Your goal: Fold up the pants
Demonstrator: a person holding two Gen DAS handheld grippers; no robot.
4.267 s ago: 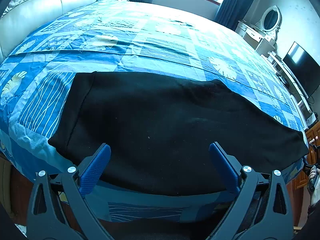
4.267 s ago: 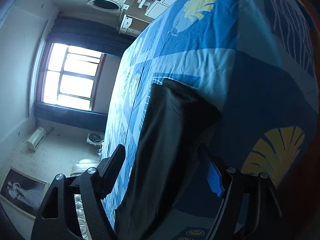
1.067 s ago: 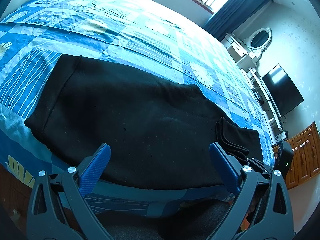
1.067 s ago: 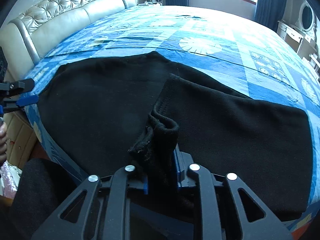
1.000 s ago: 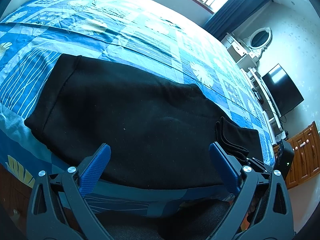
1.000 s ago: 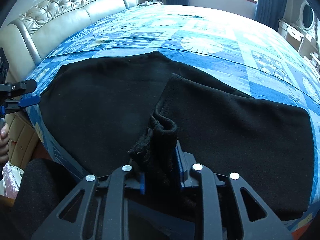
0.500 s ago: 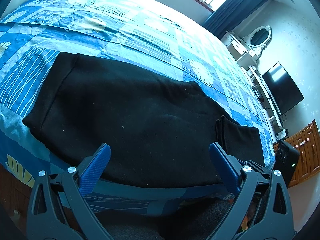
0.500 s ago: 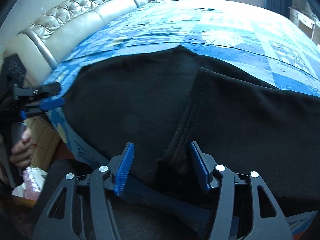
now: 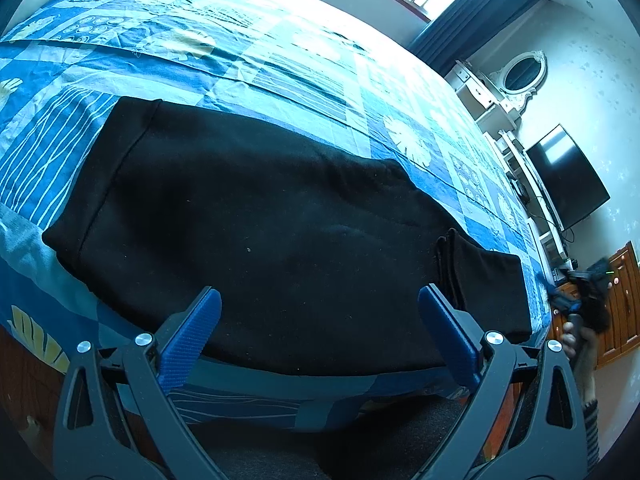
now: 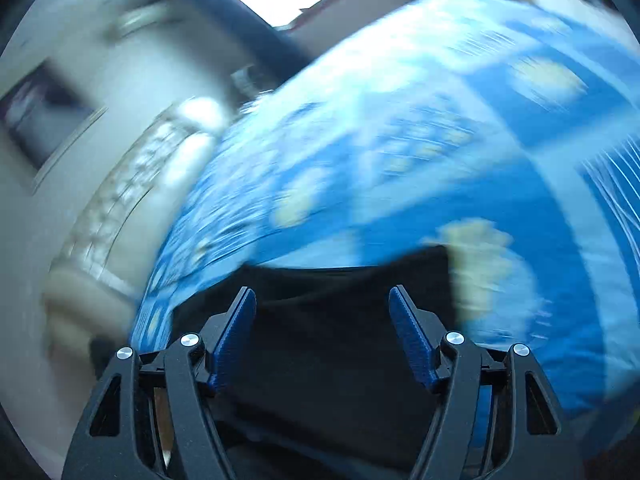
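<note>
Black pants [image 9: 256, 232] were spread flat across the near edge of a bed, on a blue patchwork bedspread [image 9: 280, 64] printed with leaves and shells. The leg end had been laid back over the rest, so that a doubled layer [image 9: 484, 284] was seen at the right of the left wrist view. The left tool [image 9: 318, 320] was held above the near edge of the pants, its blue-padded jaws spread wide with nothing gripped between them. The right tool [image 10: 322, 320] was seen in a heavily blurred view; its jaws were opening, dark cloth [image 10: 328, 344] lay beneath them, and nothing was pressed by the pads. A tufted headboard [image 10: 120, 200] was made out beyond the bed. A dressing table with an oval mirror [image 9: 522, 74] and a dark television screen [image 9: 568, 176] were placed along the far wall.
</note>
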